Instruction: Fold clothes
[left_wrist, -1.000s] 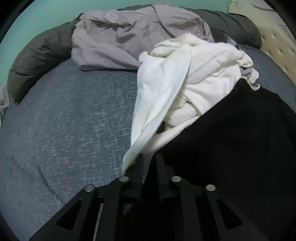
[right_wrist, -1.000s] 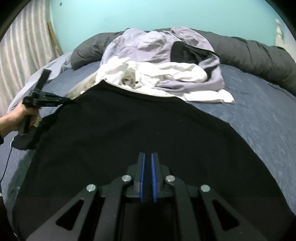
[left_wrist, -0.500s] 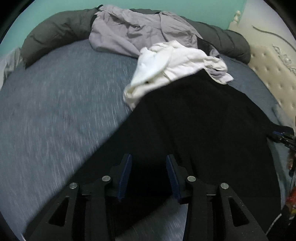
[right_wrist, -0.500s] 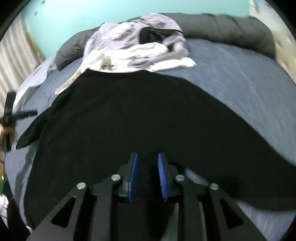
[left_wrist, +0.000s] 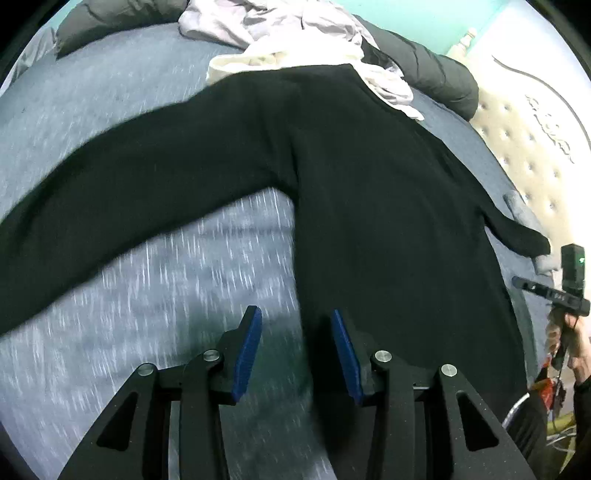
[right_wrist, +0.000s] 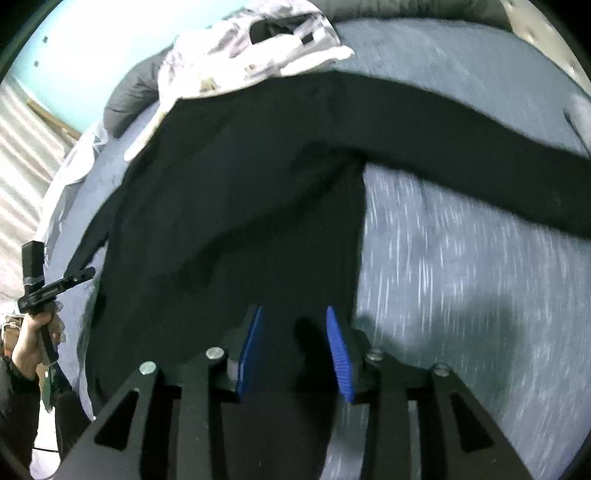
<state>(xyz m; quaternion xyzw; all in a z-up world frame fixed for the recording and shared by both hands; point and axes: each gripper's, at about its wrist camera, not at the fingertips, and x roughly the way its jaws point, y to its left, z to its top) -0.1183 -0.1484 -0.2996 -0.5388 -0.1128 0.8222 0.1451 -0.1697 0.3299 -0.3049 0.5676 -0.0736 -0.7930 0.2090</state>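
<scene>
**Black garment spread on bed; both jaws released**

The black garment (left_wrist: 369, 177) is lying flat on the grey-blue bed (left_wrist: 92, 110), with its body running away from both cameras and one sleeve (left_wrist: 110, 192) stretching out to the left in the left wrist view. In the right wrist view the other sleeve (right_wrist: 480, 147) is stretching out to the right.

The left gripper (left_wrist: 295, 332) is hovering over the garment's near edge. Its jaws have been opening within the last second and are standing apart, with bed and the garment's edge showing in the gap; the pads are not pressing on cloth.

The right gripper (right_wrist: 293, 332) is hovering over the garment's opposite side edge. Its jaws have just been opening and are standing released, with black cloth showing between them.

A pile of white and lilac clothes (left_wrist: 277, 33) is lying at the garment's far end, against a dark duvet (left_wrist: 424, 70).
</scene>
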